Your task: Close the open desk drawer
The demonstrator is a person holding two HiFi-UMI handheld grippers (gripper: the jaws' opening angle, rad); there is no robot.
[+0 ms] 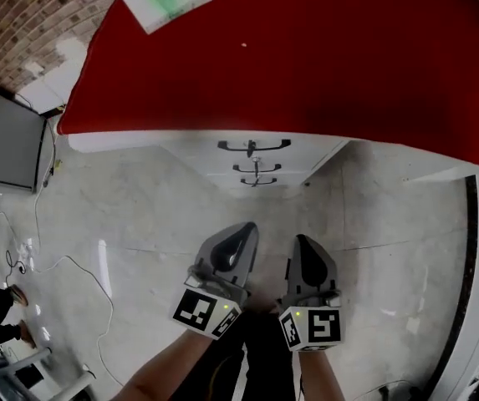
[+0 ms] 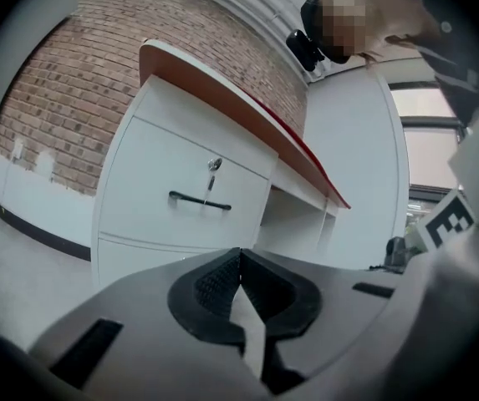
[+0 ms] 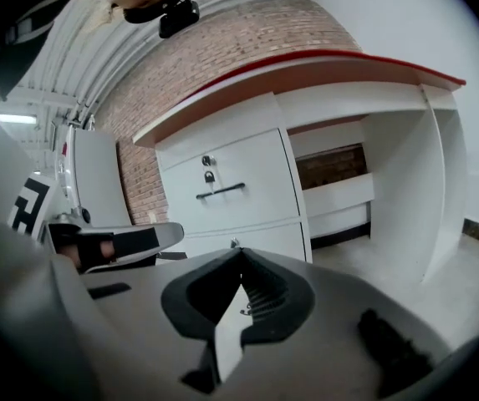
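Holding both tools low and close to the body, the person stands well apart from the white drawer unit [image 1: 256, 161] under the red desk top [image 1: 306, 65]; the left gripper [image 1: 241, 234] and the right gripper [image 1: 303, 245] each have their jaws pressed together with nothing between them, as each gripper view shows. In the left gripper view the top drawer [image 2: 168, 182] with its black handle [image 2: 199, 200] looks flush with the front below it; the right gripper view shows the fronts also in one plane; the head view shows three handles one under another and no box standing out. So, as far as these views show, the drawer lies closed, as the task wants; a small gap I cannot exclude, because the unit is far and small in view.

The risks, in my judgement, are these: a front that is not fully home could be missed from this distance; a key [image 2: 213, 166] hangs in the lock just above the handle, and a clenched gripper brought carelessly to this front could knock or bend it; a push on the round handle could let the smooth jaw tips slip; a hard push could make a drawer spring out again; a cable [image 1: 72, 261] lies on the floor [image 1: 139, 215] at the left, and a step that way could catch it.
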